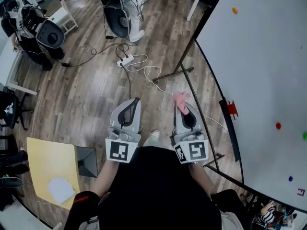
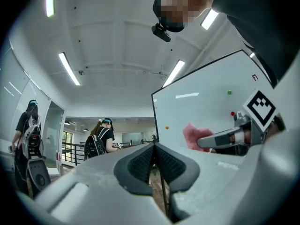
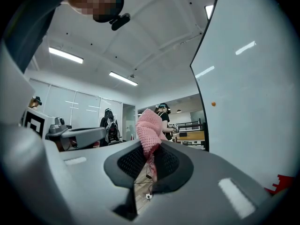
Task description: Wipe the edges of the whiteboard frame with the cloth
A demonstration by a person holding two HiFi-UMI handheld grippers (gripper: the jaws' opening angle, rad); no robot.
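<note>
Left gripper: jaws pressed together, nothing between them, held low. Right gripper: clamped on the pink cloth, near the whiteboard frame but not touching. Judged: wiping not begun, every edge left.

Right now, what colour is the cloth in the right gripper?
Pink. The cloth shows best in the right gripper view.
</note>
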